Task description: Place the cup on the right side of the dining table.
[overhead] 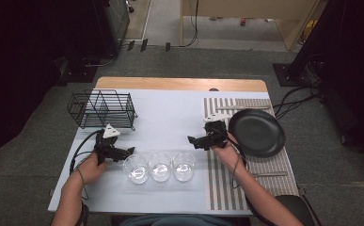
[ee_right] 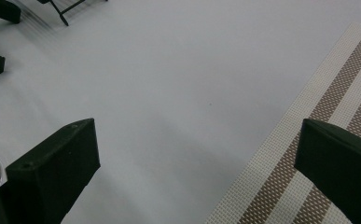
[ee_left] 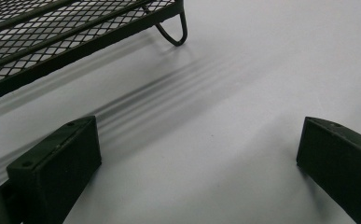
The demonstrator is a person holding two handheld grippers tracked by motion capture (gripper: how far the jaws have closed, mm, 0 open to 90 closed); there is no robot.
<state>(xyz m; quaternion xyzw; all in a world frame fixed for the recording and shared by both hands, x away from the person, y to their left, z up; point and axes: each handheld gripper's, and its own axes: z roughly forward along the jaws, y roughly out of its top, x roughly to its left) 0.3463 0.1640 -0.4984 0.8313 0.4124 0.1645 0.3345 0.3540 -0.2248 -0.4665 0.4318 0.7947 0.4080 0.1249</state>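
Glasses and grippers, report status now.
Left gripper open, empty, just left of the glasses. Right gripper open, empty, above the right glass. Three clear glasses upright in a row, untouched. Wire rack behind; nothing in the way.

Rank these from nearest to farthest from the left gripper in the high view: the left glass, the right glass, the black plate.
From the left gripper:
1. Left glass, just beside its jaws, toward the table's near edge.
2. Right glass, the far end of the row of three.
3. Black plate, across the table on the striped mat.
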